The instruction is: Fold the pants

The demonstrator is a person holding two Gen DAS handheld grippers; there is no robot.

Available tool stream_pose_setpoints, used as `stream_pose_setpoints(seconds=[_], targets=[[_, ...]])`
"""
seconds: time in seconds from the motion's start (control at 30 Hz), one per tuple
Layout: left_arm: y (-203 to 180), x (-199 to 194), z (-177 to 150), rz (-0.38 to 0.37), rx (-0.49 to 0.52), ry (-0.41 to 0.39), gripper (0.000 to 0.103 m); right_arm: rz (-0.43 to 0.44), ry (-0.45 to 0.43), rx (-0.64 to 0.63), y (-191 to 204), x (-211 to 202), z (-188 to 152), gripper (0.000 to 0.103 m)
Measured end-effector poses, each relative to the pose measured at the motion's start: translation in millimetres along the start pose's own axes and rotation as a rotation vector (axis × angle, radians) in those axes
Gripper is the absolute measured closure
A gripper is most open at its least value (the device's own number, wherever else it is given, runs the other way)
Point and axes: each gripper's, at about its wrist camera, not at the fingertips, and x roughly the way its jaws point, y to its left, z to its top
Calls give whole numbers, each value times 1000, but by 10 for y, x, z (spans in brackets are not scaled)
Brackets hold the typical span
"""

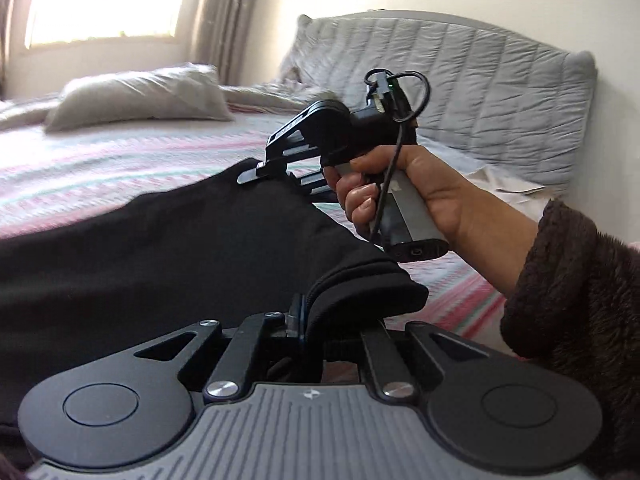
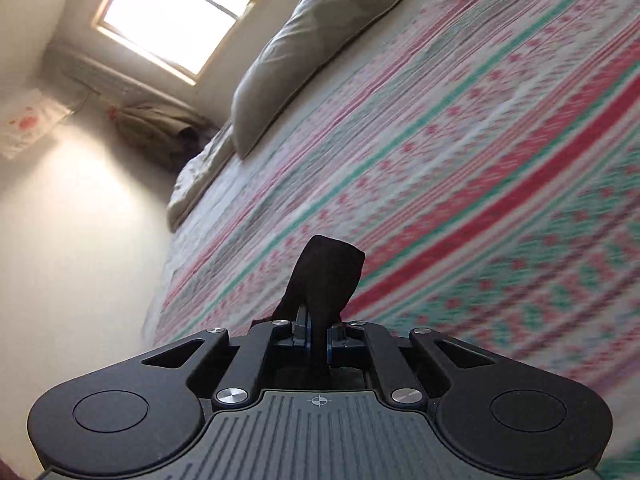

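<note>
The black pants [image 1: 168,248] hang stretched above the striped bed [image 1: 100,168], held up by both grippers. My left gripper [image 1: 320,320] is shut on a thick folded edge of the pants at the near end. My right gripper [image 1: 276,174], held in a hand, is shut on the far edge of the same cloth. In the right wrist view my right gripper [image 2: 318,332] pinches a black flap of the pants [image 2: 328,272] that sticks up between its closed fingers, over the bed [image 2: 460,140].
A grey pillow [image 1: 140,96] lies at the far side of the bed, also in the right wrist view [image 2: 304,40]. A quilted grey headboard cover [image 1: 460,80] stands at the right. A bright window [image 2: 180,8] and curtains [image 1: 224,12] are behind.
</note>
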Motion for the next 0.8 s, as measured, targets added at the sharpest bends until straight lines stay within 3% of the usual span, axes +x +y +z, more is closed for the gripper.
stream_pose_setpoints(seconds=[0.17, 0.37, 0.6, 0.8], targets=[[90, -94, -13, -39, -64, -22, 97, -20, -11, 20, -81, -235, -72, 98], [395, -505, -88, 2, -151, -125, 97, 31, -22, 20, 343, -215, -134, 97], [869, -974, -265, 118, -263, -161, 96, 159, 29, -74, 1289, 322, -365, 97], [1411, -1183, -568, 228, -441, -66, 96, 173, 131, -185, 1816, 971, -834, 95]])
